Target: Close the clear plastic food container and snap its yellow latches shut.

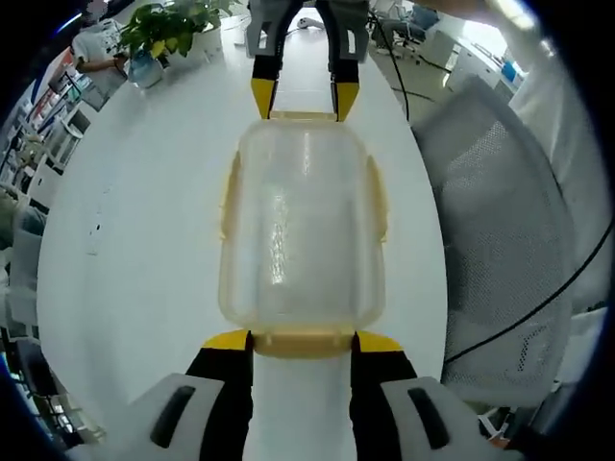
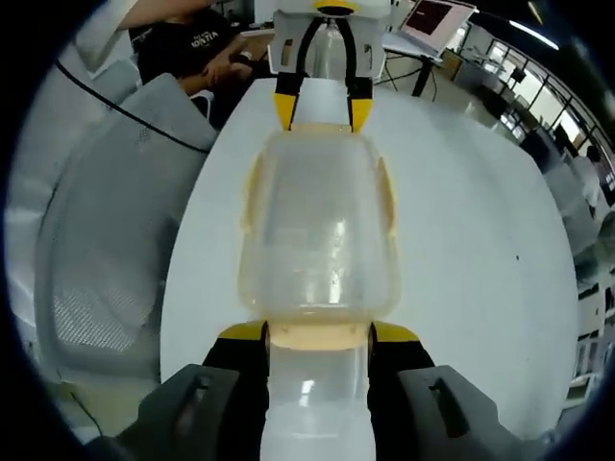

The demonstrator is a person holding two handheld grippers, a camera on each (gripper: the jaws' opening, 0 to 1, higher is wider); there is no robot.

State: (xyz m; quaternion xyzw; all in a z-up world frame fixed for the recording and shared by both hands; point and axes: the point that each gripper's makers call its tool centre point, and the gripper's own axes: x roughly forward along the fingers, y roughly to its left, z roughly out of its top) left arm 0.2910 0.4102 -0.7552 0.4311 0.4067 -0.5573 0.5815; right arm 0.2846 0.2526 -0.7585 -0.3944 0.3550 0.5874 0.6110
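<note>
The clear plastic container (image 1: 303,230) lies lengthwise on the white table (image 1: 144,250) with its lid on. Yellow side latches (image 1: 230,197) flare out along both long edges. My left gripper (image 1: 303,341) is shut on the near yellow end latch (image 1: 303,348), one jaw against each side of it. At the far end my right gripper (image 1: 304,96) clamps the opposite end latch (image 1: 303,116). In the right gripper view the same container (image 2: 322,230) stretches away from my right gripper (image 2: 319,334), with the left gripper (image 2: 323,108) beyond it. I cannot tell whether the container rests on the table or hangs.
A grey mesh office chair (image 1: 500,221) stands against the table edge, also in the right gripper view as the chair (image 2: 106,250). A potted plant (image 1: 168,29) stands at the far end. A seated person (image 2: 192,48) and a laptop (image 2: 432,19) lie beyond the table.
</note>
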